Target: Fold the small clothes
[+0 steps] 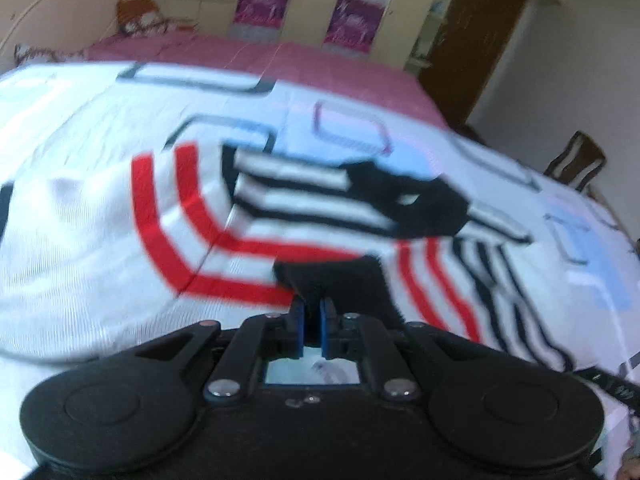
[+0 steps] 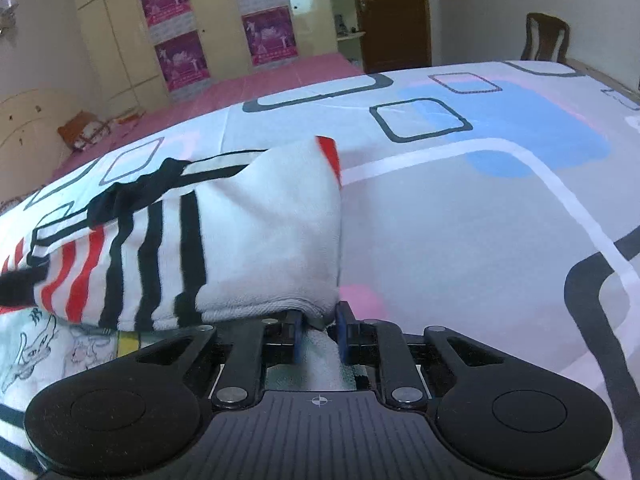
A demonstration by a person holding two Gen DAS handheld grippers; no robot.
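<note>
A small white garment (image 1: pixel 92 216) with red and black stripes lies on the bed's patterned sheet (image 1: pixel 360 92). My left gripper (image 1: pixel 313 305) is shut on a black trim edge (image 1: pixel 340 280) of this garment, which is blurred in the left wrist view. In the right wrist view the same striped garment (image 2: pixel 268 232) is folded over, white side up. My right gripper (image 2: pixel 318 320) is shut on its white hem, with cloth bunched between the blue pads.
Pink bedding (image 2: pixel 280 76) covers the far half of the bed. Cream wardrobes with purple posters (image 2: pixel 176 40) line the back wall, beside a brown door (image 2: pixel 392 12). A wooden chair (image 2: pixel 546 38) stands at the right. A cartoon-print cloth (image 2: pixel 36 348) lies lower left.
</note>
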